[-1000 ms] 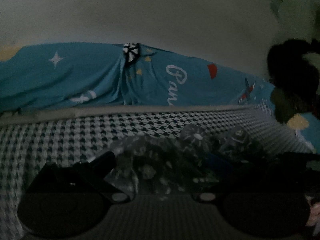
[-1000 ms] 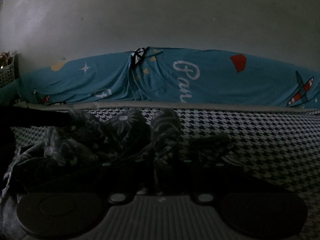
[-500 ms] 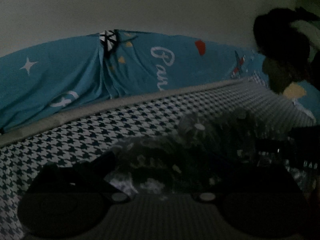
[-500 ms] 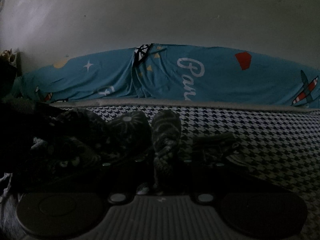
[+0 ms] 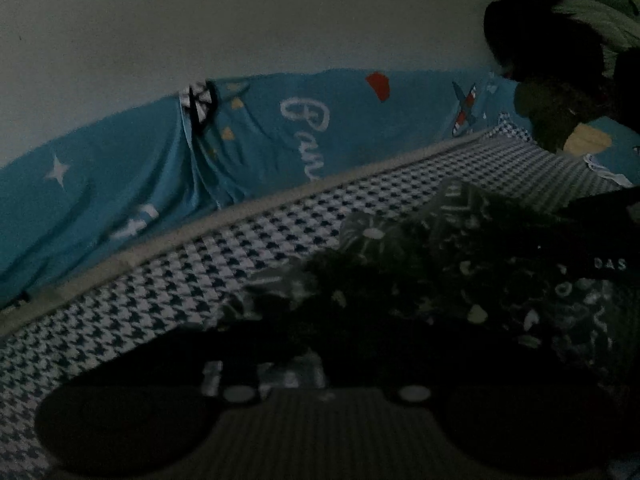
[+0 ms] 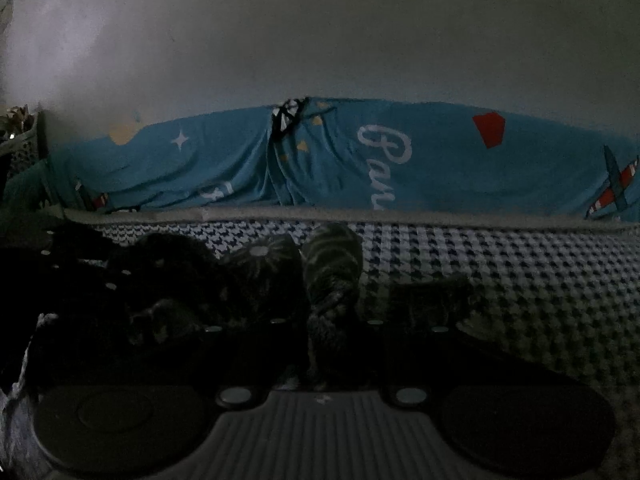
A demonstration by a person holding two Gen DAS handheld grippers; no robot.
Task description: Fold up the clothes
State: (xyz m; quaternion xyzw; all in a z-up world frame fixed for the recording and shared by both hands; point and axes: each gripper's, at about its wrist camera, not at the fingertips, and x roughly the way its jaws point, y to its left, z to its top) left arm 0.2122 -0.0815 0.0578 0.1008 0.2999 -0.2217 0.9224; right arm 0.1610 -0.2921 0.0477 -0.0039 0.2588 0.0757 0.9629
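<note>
Pale plaster wall closes the far side of the scene; below it hangs a turquoise printed sheet with white script, stars and aeroplanes. A black-and-white houndstooth bed cover forms the working surface, edged at the far side by a grey piped seam. A dark floral-patterned garment lies bunched on the cover, near both tools, spreading from centre to left in the right wrist view. The right gripper holds a narrow twisted strand of this garment, which passes between its jaws. The left gripper sits low against the heaped cloth; the dim light hides its fingers, so whether it is parted or clamped cannot be told. The other tool's dark body shows at far right in the left wrist view. The step in hand appears to be drawing the bundle out flat: both tools should pull apart evenly, keeping the cloth low, so that the twist unwinds before any fold is laid
</note>
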